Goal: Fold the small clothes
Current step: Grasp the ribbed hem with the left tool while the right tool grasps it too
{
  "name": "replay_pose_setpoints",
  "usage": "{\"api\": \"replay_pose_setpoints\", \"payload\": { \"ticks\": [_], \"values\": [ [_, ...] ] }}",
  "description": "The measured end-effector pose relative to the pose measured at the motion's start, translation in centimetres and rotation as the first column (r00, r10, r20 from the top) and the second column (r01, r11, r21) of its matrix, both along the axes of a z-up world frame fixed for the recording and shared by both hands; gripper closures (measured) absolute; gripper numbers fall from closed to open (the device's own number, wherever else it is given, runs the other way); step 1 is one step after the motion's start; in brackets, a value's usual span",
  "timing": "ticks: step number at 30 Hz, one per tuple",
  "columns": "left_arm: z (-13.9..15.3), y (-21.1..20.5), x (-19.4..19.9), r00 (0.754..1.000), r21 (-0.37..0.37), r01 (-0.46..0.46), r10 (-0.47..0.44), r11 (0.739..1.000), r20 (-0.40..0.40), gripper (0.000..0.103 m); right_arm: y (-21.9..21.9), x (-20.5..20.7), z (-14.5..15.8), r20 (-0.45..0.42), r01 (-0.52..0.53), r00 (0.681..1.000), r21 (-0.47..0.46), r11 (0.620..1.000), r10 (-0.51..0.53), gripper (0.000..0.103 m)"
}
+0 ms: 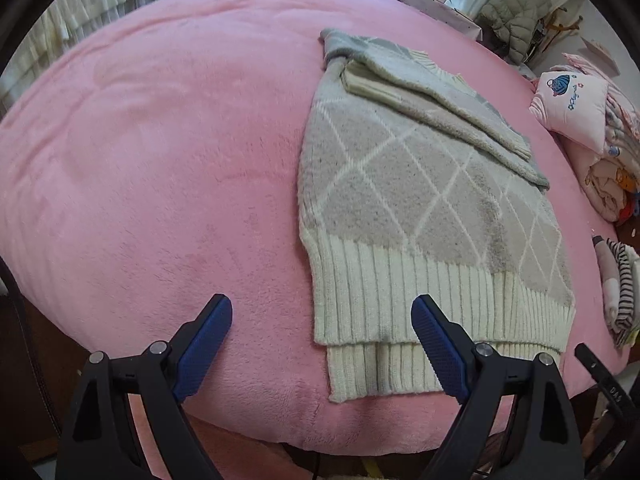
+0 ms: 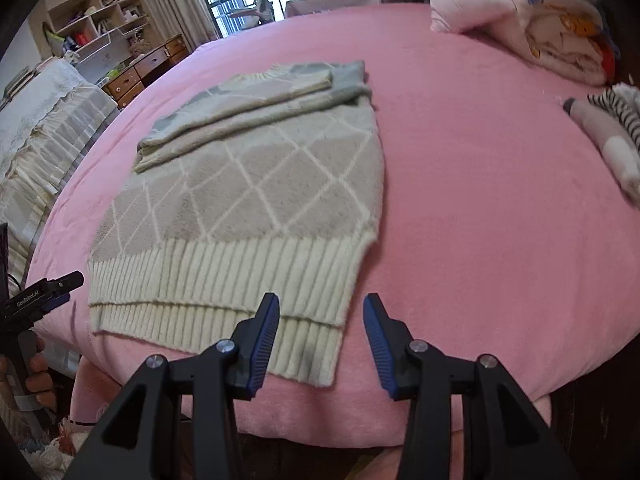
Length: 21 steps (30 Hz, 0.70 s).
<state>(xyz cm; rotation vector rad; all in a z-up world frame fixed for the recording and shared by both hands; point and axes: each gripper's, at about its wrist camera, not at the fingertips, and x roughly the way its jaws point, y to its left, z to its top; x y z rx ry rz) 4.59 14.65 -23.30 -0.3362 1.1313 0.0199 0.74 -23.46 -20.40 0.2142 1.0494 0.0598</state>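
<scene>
A small grey and cream diamond-pattern sweater [image 1: 416, 200] lies flat on the pink blanket [image 1: 160, 160], both sleeves folded across its chest, ribbed hem toward me. It also shows in the right wrist view [image 2: 256, 184]. My left gripper [image 1: 322, 312] is open and empty, hovering at the hem's left corner. My right gripper [image 2: 322, 312] is open and empty, hovering at the hem's right corner. The left gripper's tip [image 2: 52, 288] shows at the left edge of the right wrist view.
A stack of folded clothes with a pink top [image 1: 572, 104] sits at the blanket's right side. A striped garment and rolled cloth [image 2: 612, 136] lie nearer on the right. Shelves and drawers [image 2: 104, 48] stand beyond the far left edge.
</scene>
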Motion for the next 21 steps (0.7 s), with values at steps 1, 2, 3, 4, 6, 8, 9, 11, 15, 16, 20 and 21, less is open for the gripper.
{"api": "replay_pose_setpoints", "payload": {
  "ticks": [1, 2, 3, 4, 6, 8, 9, 11, 15, 16, 20, 21],
  "values": [
    [-0.4, 0.1, 0.1, 1.000, -0.007, -0.003, 0.003, 1.000, -0.009, 0.013, -0.3, 0.0, -0.5, -0.013, 0.005, 1.000, 0.022, 1.000, -0.005, 0.059],
    [-0.8, 0.0, 0.1, 1.000, -0.012, -0.006, 0.005, 1.000, -0.015, 0.013, -0.4, 0.0, -0.8, -0.023, 0.010, 1.000, 0.033, 0.999, -0.009, 0.059],
    [-1.1, 0.0, 0.2, 1.000, -0.015, -0.006, 0.006, 1.000, -0.017, 0.013, -0.6, 0.1, -1.1, -0.032, 0.015, 0.999, 0.043, 0.999, -0.013, 0.059],
    [-1.3, 0.0, 0.2, 1.000, -0.014, -0.003, 0.003, 1.000, -0.016, 0.013, -0.7, 0.2, -1.4, -0.038, 0.016, 0.999, 0.052, 0.999, -0.014, 0.059],
    [-1.6, -0.2, 0.3, 1.000, -0.015, 0.008, -0.008, 1.000, -0.009, 0.013, -0.8, 0.4, -2.1, -0.061, 0.016, 0.998, 0.070, 0.997, -0.012, 0.059],
    [-1.8, -0.4, 0.6, 1.000, -0.025, 0.019, -0.019, 1.000, -0.007, 0.013, -1.0, 0.6, -2.6, -0.075, 0.022, 0.997, 0.093, 0.995, -0.015, 0.059],
    [-1.9, -0.5, 0.6, 1.000, -0.040, 0.028, -0.028, 0.999, -0.005, 0.013, -1.0, 0.7, -2.8, -0.079, 0.023, 0.997, 0.104, 0.994, -0.015, 0.059],
    [-2.0, -0.7, 0.8, 0.999, -0.074, 0.042, -0.043, 0.996, -0.005, 0.013, -1.1, 0.9, -3.2, -0.085, 0.021, 0.996, 0.129, 0.991, -0.010, 0.059],
    [-2.9, -1.2, 1.4, 0.996, -0.184, 0.087, -0.092, 0.979, -0.017, 0.013, -1.0, 1.4, -3.8, -0.091, 0.005, 0.996, 0.183, 0.983, 0.012, 0.065],
    [-3.1, -1.3, 1.6, 0.995, -0.202, 0.094, -0.100, 0.975, -0.020, 0.013, -0.9, 1.6, -4.0, -0.092, 0.001, 0.996, 0.198, 0.980, 0.018, 0.067],
    [-3.9, -1.1, 1.9, 0.996, -0.261, 0.074, -0.082, 0.963, -0.021, 0.013, -0.9, 2.2, -4.6, -0.102, 0.003, 0.994, 0.248, 0.969, 0.023, 0.072],
    [-4.1, -0.8, 2.0, 0.997, -0.292, 0.061, -0.070, 0.954, -0.021, 0.013, -1.0, 2.3, -4.7, -0.106, 0.005, 0.994, 0.261, 0.965, 0.024, 0.073]
  ]
}}
